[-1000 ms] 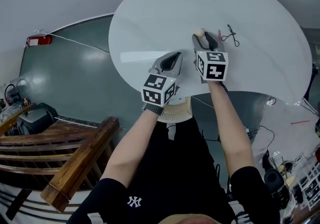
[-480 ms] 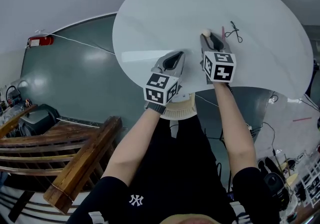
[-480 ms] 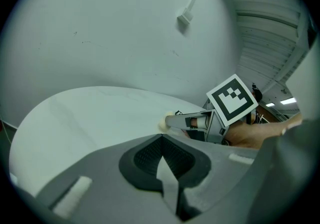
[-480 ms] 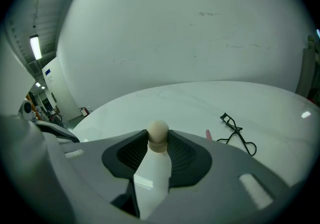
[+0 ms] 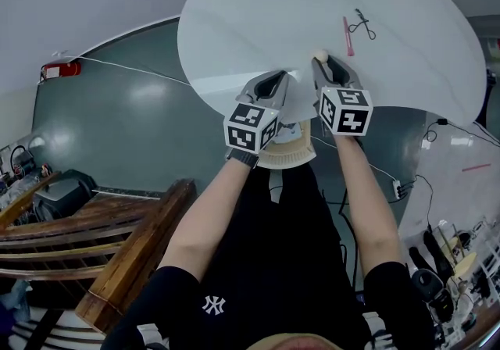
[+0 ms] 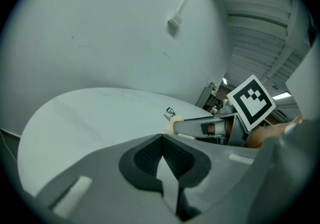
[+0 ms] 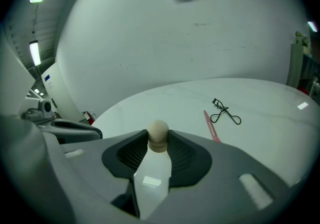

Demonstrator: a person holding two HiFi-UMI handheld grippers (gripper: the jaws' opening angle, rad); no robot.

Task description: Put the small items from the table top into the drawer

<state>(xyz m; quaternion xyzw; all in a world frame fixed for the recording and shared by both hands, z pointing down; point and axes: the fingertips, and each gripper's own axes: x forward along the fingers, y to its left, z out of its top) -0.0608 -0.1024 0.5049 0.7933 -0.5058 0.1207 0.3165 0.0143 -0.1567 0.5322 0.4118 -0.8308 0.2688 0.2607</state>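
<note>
My right gripper point(image 5: 322, 66) is shut on a small pale bottle with a round beige cap point(image 7: 158, 133); its jaws have just been closing on it. The bottle hangs over the near edge of the round white table point(image 5: 258, 20). A pink stick point(image 5: 347, 36) and a black eyelash curler point(image 5: 361, 24) lie on the table beyond it. My left gripper point(image 5: 271, 89) sits beside it to the left, jaws together with nothing between them. Below the table edge, between both grippers, a light wooden drawer point(image 5: 291, 158) stands open.
A dark wooden bench point(image 5: 117, 251) stands at the lower left. A cable and a power strip point(image 5: 397, 188) lie on the floor at the right. A red extinguisher point(image 5: 62, 69) rests on the floor at the far left.
My right gripper has drawn back toward the near table edge with the bottle, away from the pink stick and the curler. The left gripper has moved a little the same way.
</note>
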